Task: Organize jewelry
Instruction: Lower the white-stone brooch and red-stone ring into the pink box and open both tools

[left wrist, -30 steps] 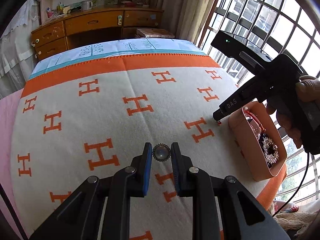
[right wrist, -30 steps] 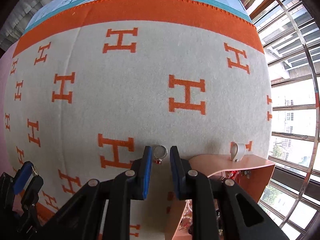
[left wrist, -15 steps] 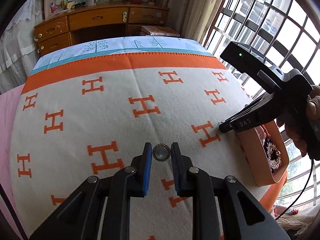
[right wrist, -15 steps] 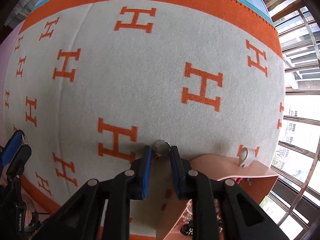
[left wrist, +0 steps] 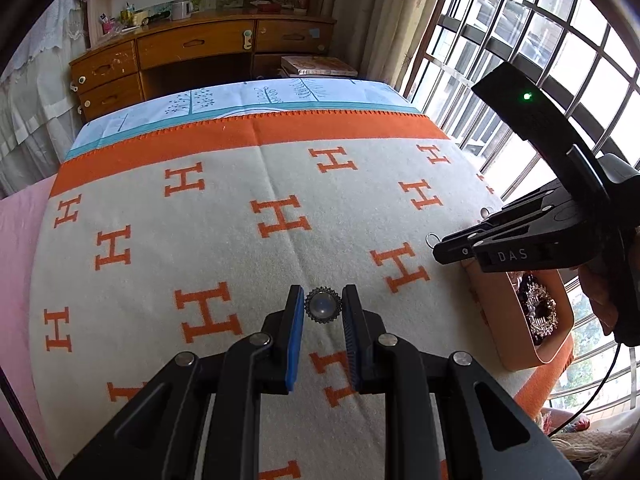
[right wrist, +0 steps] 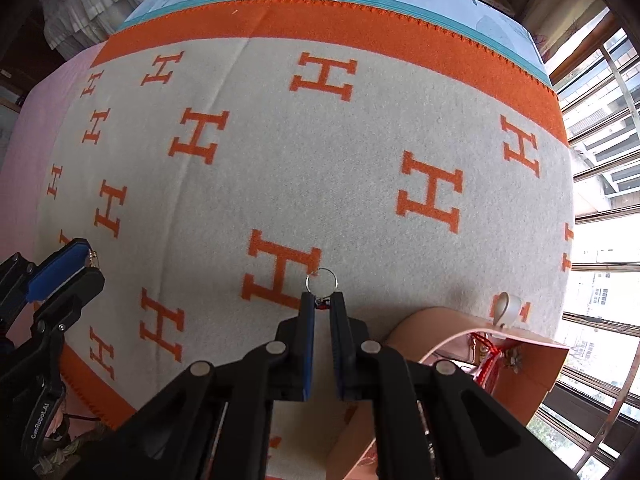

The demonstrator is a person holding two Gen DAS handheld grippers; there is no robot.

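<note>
Jewelry, catalogued by view.

Left wrist view: round brooch [left wrist: 323, 305], pale domed stone in a dark scalloped rim, sits between the blue pads of the left gripper [left wrist: 322, 312]. Jaws stand narrow; the left pad touches the rim, and whether the right pad presses cannot be told for sure, yet the piece hangs above the blanket [left wrist: 224, 216], cream with orange H letters, so it is held. At the right edge, the right gripper [left wrist: 434, 246], black and marked DAS, is gripped by a hand [left wrist: 604, 300]. A thin silver ring [left wrist: 431, 239] juts from its tips. Below it an orange-pink box [left wrist: 496, 312] rests on the blanket near the window side, with dark ornate pieces [left wrist: 538, 312] lying inside. A wooden desk [left wrist: 192, 52] stands beyond the bed.

Right wrist view: right gripper [right wrist: 322, 300] has just been closing its jaws, now almost together, and they pinch the ring [right wrist: 322, 281] at its lower part, where a small red stone shows between the pads. The hoop stands clear above the fingertips [right wrist: 307, 300]. The box's lid [right wrist: 440, 322] lies open just right of the fingers, a white clasp [right wrist: 506, 307] on its edge and red cord [right wrist: 490, 354] inside. Left gripper [right wrist: 86, 262] appears far left, a sliver of gold-toned metal at its tip.
</note>
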